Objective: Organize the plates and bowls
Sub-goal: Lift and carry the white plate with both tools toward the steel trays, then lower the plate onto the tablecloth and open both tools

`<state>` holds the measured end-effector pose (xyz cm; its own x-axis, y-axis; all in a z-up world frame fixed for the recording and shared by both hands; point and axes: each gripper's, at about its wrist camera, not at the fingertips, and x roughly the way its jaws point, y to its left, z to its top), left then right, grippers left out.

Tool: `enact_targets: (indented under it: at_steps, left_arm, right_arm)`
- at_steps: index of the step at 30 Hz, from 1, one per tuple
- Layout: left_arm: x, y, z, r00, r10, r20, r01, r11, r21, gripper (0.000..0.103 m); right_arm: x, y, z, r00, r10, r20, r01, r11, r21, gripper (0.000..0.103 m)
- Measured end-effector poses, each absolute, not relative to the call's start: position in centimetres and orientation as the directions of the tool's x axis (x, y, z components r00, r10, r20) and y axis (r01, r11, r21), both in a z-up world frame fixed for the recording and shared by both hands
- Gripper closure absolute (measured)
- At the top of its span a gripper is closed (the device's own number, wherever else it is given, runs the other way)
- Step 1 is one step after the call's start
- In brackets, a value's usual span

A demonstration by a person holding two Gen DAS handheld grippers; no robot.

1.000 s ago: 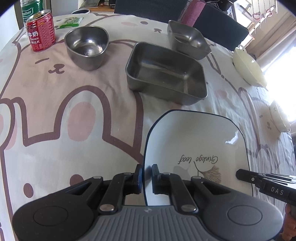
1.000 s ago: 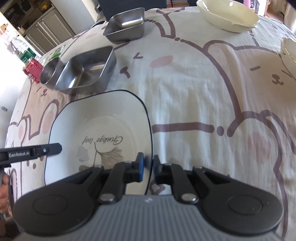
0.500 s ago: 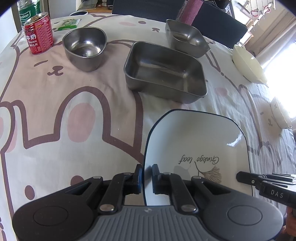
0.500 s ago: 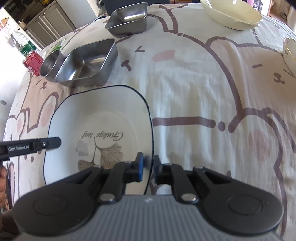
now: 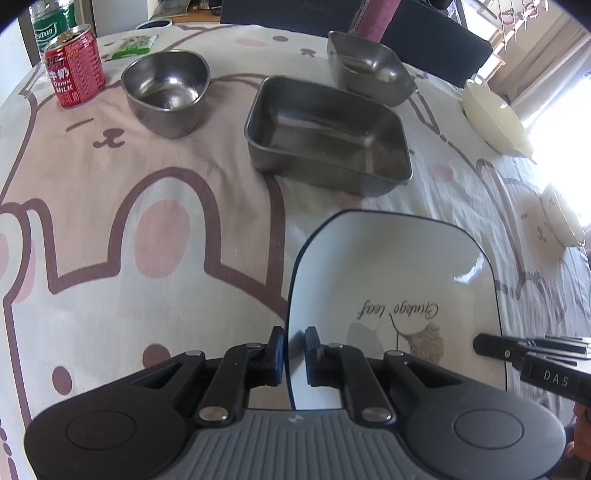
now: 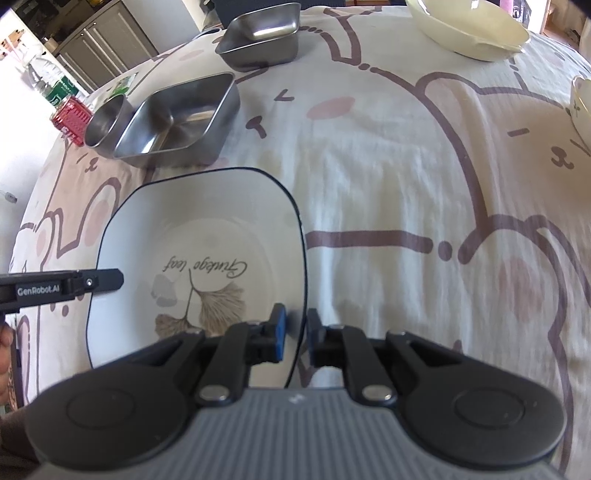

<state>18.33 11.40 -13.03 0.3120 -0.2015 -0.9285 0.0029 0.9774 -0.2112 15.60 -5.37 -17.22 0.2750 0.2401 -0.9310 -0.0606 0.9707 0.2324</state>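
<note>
A white square plate (image 5: pixel 399 266) with a dark rim and a ginkgo leaf print lies low over the bear-print tablecloth (image 5: pixel 147 221). My left gripper (image 5: pixel 294 350) holds the plate's left rim between its pads, and its jaws are starting to open. My right gripper (image 6: pixel 295 332) is shut on the opposite rim of the plate (image 6: pixel 207 221). Each gripper's fingers (image 6: pixel 88 284) also show at the edge of the other's view. Beyond the plate sit a large steel tray (image 5: pixel 325 129), a round steel bowl (image 5: pixel 166 92) and a small steel tray (image 5: pixel 369 66).
A cream bowl (image 5: pixel 495 122) and a small white bowl (image 5: pixel 561 221) sit toward the bright right side. A red milk can (image 5: pixel 74 70) and a green-labelled bottle (image 5: pixel 48 26) stand at the far left corner. Dark chairs stand behind the table.
Both views shift only slightly. The plate stays between both pairs of pads, and no jaw movement shows.
</note>
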Motion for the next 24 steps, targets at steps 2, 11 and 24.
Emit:
enact_targets:
  at_steps: [2,11,24]
  left_arm:
    - [18.1,11.4,-13.0,0.310,-0.200,-0.930,0.009,0.978,-0.207,0.088]
    - [17.2,11.6,-13.0,0.278,-0.189,-0.942,0.003,0.981,-0.196,0.062]
    - [15.1,10.9,-11.3,0.313,-0.139,-0.939,0.052,0.990,-0.129,0.005]
  right_arm:
    - [15.6,-5.4,-17.1,0.281,0.234,-0.931,-0.064,0.972,0.225,0.088]
    - [15.3,-5.2,-16.7,0.291,0.206,-0.934,-0.067,0.978,0.195,0.070]
    - [13.8,-5.9,-15.0,0.351,0.218,-0.911,-0.092,0.976,0.198,0.020]
